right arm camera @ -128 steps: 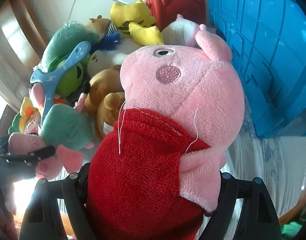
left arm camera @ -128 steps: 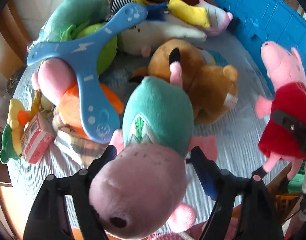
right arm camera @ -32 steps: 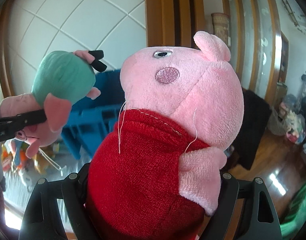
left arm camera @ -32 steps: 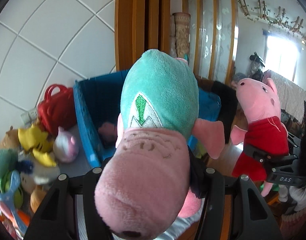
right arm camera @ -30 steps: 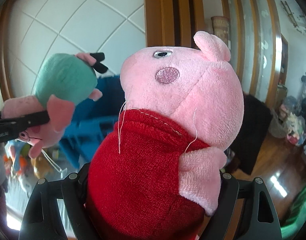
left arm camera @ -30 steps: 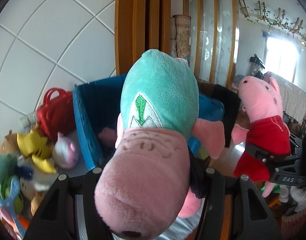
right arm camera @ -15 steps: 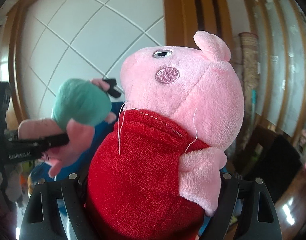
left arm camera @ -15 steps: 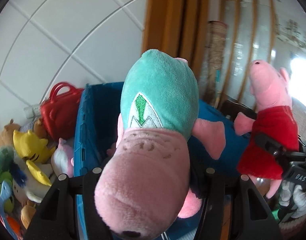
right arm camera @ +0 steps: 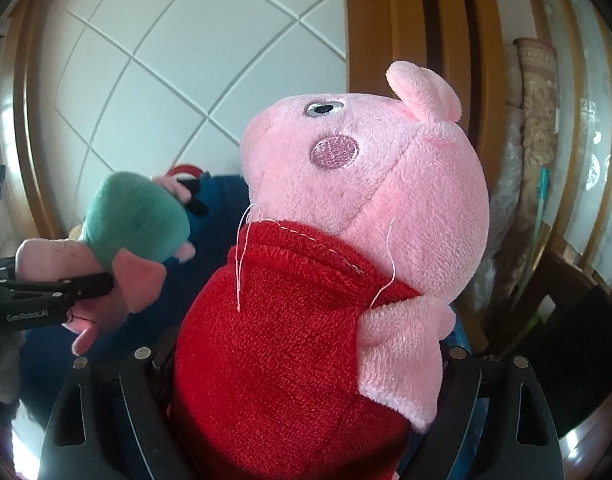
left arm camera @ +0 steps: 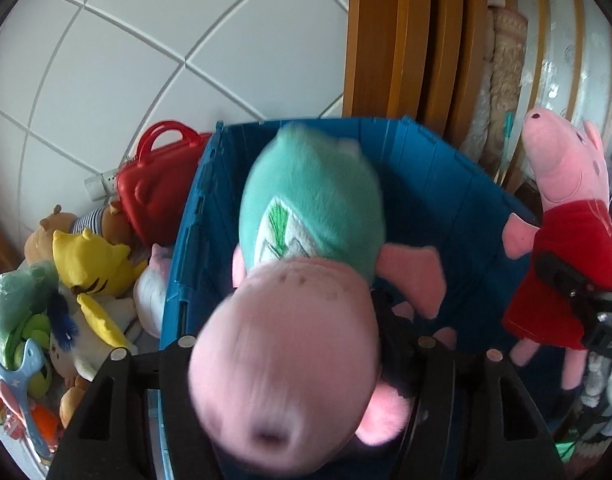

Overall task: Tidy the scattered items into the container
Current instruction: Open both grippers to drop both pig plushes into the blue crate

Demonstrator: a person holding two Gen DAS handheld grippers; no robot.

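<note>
My left gripper [left arm camera: 290, 344] holds a pink pig plush in a teal shirt [left arm camera: 306, 264] over the open blue crate [left arm camera: 457, 184]; the plush looks blurred and slightly tilted between the jaws. My right gripper [right arm camera: 302, 360] is shut on a pink pig plush in a red dress [right arm camera: 313, 304], held up in the air to the right of the crate. The red-dress pig shows in the left wrist view [left arm camera: 565, 248] and the teal-shirt pig shows in the right wrist view [right arm camera: 134, 224]. A pink plush lies inside the crate, mostly hidden.
Left of the crate lie a red toy case [left arm camera: 158, 188], a yellow plush [left arm camera: 90, 260], a white plush [left arm camera: 150, 288], a green bagged toy [left arm camera: 18, 304] and a blue boomerang [left arm camera: 22, 376]. A tiled wall and wooden door frame [left arm camera: 385, 40] stand behind.
Both grippers lifted their plush toys from the table up to the crate. The left gripper now tilts down over the crate's opening, and the teal-shirt pig has shifted and blurred in its jaws.
</note>
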